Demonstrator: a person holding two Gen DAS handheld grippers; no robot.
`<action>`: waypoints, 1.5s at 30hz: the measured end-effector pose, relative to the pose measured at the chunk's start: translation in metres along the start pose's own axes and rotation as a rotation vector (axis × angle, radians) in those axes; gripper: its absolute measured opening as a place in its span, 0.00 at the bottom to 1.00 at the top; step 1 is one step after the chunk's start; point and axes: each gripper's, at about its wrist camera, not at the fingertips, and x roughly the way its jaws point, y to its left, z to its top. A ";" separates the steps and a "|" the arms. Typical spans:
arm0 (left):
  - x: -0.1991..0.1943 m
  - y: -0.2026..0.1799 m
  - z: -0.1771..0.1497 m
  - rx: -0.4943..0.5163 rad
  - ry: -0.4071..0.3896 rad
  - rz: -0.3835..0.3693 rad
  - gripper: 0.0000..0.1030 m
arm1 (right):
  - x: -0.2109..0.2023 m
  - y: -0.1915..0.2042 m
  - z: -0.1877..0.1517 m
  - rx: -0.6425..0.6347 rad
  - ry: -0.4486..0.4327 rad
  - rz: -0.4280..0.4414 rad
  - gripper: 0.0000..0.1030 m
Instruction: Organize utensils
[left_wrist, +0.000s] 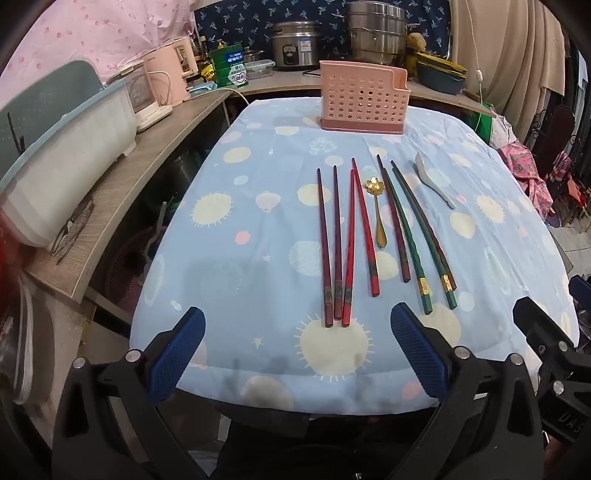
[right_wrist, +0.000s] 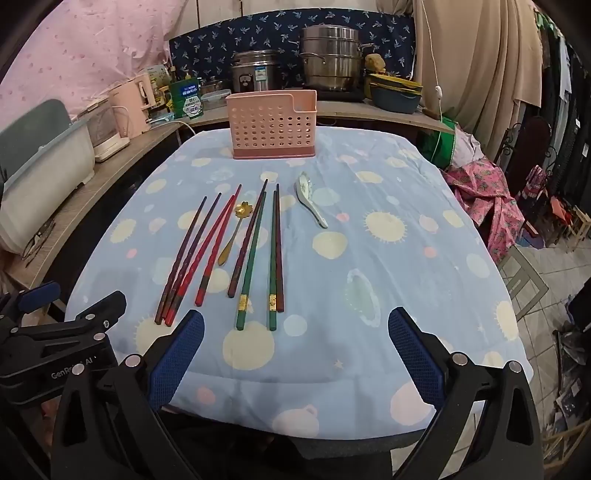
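Blue cloth with pale yellow suns covers the table (right_wrist: 369, 258). A pink holder with little holes (right_wrist: 272, 125) stands at the far end. In the middle lie the chopsticks (left_wrist: 338, 243), side by side, pointing from near to far: dark red ones on the left, bright red ones next, green ones with gold bands on the right. A small gold spoon (left_wrist: 376, 210) lies among them. A white soup spoon (right_wrist: 312, 204) lies just to their right. The left gripper (left_wrist: 295, 354) and the right gripper (right_wrist: 295, 354) hang over the near edge, fingers spread wide, holding nothing.
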 end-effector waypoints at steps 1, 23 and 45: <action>0.000 -0.001 0.000 0.000 -0.001 0.001 0.93 | 0.001 -0.001 0.000 0.005 -0.004 0.008 0.93; 0.004 0.004 0.005 -0.013 0.002 0.000 0.93 | 0.012 -0.001 0.002 0.016 0.012 0.020 0.93; 0.003 0.001 0.001 -0.009 0.001 0.002 0.93 | 0.008 0.003 0.001 0.019 0.001 0.018 0.93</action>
